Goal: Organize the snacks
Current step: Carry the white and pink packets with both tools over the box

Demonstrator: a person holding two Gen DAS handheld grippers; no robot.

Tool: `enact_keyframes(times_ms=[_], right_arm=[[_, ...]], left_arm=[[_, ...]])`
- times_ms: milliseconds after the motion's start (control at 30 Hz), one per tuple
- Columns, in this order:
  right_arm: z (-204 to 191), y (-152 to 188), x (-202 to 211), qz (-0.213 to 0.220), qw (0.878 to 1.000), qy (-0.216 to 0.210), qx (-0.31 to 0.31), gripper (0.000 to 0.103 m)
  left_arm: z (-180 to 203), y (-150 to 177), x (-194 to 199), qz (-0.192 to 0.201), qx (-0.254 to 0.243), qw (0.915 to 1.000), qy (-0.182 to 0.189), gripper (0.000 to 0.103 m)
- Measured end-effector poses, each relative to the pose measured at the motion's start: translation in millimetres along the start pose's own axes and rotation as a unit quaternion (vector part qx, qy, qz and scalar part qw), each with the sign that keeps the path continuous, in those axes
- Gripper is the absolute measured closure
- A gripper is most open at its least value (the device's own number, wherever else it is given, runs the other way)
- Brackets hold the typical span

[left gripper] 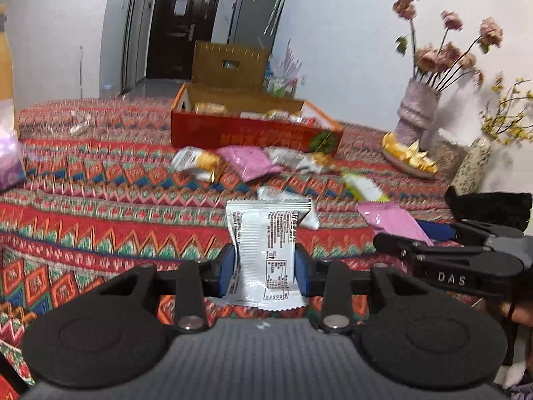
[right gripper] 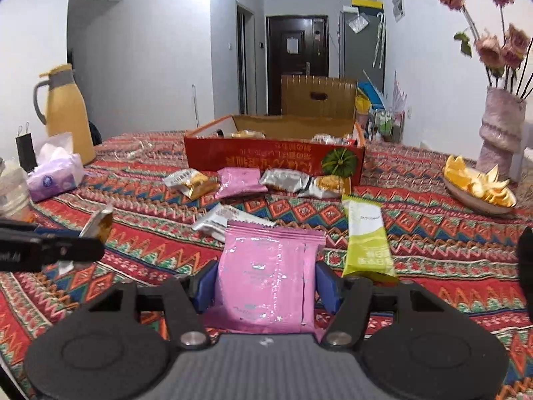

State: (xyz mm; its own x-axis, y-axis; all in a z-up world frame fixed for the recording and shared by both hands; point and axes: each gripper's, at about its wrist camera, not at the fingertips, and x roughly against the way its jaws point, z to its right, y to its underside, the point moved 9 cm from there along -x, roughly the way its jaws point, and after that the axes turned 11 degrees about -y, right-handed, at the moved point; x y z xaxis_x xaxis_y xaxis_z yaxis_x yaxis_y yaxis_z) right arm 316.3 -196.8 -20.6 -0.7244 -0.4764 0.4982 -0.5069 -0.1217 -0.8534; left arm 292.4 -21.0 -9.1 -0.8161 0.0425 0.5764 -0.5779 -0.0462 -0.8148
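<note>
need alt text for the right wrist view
The right gripper grips a pink packet above a patterned tablecloth. Ahead, more packets lie before an open red box; a green packet lies to the right.

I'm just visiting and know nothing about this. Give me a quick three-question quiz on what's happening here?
1. True or false: the left gripper holds a silver packet.
2. What colour is the packet held by the right gripper?
3. Where do most loose snacks lie? A) in front of the red box B) beside the yellow jug

Key: 1 true; 2 pink; 3 A.
</note>
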Motion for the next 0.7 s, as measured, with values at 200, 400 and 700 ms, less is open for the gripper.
enact_keyframes(times_ms=[200, 400, 700], right_arm=[[2, -19, 10, 0.023, 1.000, 0.001, 0.013, 0.042], [7, -57, 0, 0.049, 0.998, -0.008, 0.033, 0.042], [27, -129, -41, 0.069, 0.995, -0.018, 0.072, 0.042]], left_arm=[[10, -17, 8, 0.020, -0.006, 0.9998, 0.007, 0.066], [8, -56, -1, 0.046, -0.006, 0.9989, -0.001, 0.066], [10, -137, -46, 0.074, -0.025, 0.9969, 0.002, 0.066]])
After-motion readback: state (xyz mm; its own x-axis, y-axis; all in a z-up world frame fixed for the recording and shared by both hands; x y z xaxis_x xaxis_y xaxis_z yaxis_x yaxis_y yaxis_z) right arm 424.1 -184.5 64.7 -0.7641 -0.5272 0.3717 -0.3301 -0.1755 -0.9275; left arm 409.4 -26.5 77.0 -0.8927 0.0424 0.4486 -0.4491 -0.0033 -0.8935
